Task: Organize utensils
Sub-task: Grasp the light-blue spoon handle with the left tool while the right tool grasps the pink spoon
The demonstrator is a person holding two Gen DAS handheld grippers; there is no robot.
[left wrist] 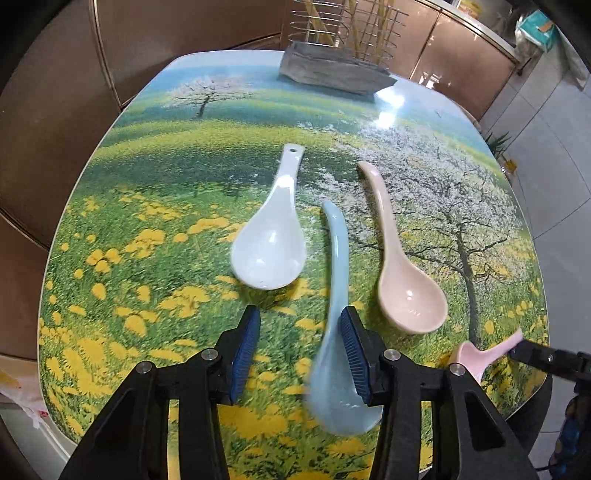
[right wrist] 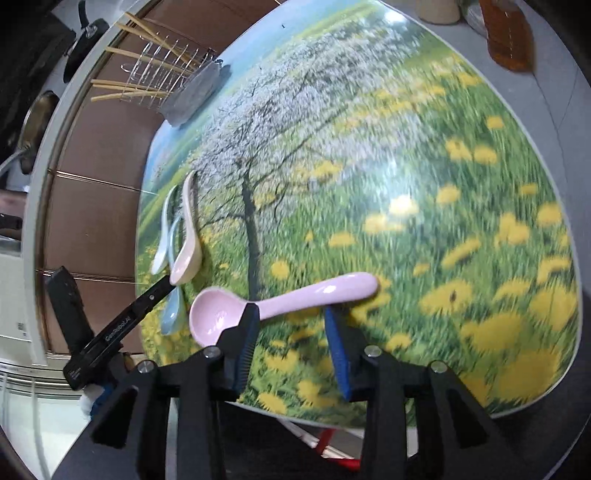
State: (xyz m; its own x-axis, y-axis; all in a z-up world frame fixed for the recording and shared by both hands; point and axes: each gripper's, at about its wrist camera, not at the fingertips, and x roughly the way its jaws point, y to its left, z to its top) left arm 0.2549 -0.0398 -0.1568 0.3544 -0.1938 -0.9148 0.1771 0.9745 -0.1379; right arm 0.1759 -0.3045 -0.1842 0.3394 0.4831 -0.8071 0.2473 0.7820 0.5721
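Several ceramic spoons lie on a table (left wrist: 147, 206) printed with a meadow. In the left wrist view, my left gripper (left wrist: 299, 332) is open, with a blue spoon (left wrist: 338, 354) lying against its right finger. A white spoon (left wrist: 271, 236) and a beige-pink spoon (left wrist: 402, 273) lie just beyond. In the right wrist view, my right gripper (right wrist: 290, 319) is open over a pink spoon (right wrist: 280, 304), whose handle crosses between the fingers. The pink spoon also shows in the left wrist view (left wrist: 484, 352).
A wire utensil rack (left wrist: 343, 44) holding chopsticks stands at the table's far edge; it also shows in the right wrist view (right wrist: 173, 85). Brown cabinet panels (left wrist: 55, 110) run along the left. An orange-brown object (right wrist: 508, 35) and a cup (right wrist: 439, 11) are beyond the table.
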